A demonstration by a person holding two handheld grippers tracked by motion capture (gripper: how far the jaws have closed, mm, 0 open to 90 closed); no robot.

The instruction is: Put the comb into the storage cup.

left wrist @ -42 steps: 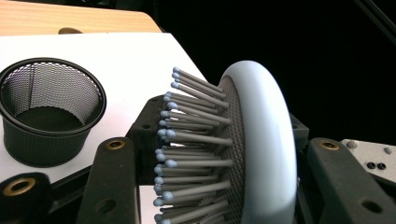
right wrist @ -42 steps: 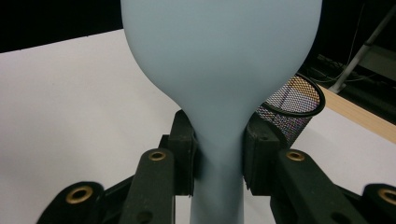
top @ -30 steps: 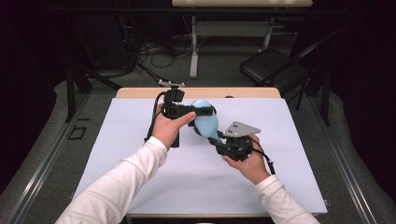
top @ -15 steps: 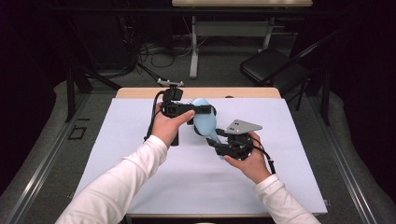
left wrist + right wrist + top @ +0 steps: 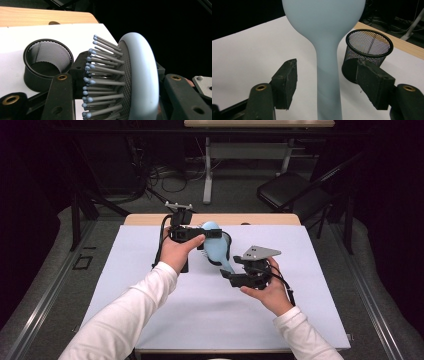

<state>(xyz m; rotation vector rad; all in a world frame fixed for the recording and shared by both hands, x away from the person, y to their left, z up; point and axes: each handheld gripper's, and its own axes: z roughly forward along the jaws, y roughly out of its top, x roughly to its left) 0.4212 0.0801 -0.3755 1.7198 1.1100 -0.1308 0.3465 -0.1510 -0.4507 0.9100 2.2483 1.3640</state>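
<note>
Hairbrush (image 5: 216,251), pale blue, hangs above the white table mat (image 5: 150,320), beside the black mesh cup (image 5: 368,51). Left gripper (image 5: 196,234) clamps its head, bristles sideways. Right gripper (image 5: 327,86) jaws have just been opening, straddling the handle without touching.

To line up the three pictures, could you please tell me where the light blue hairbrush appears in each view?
High view: hairbrush at centre, above the white mat.
Left gripper view: its head, bristles pointing left, fills the centre right, clamped between the jaws.
Right gripper view: back and handle run down the middle, between open jaws.
Shared landmark: black mesh cup.
</note>
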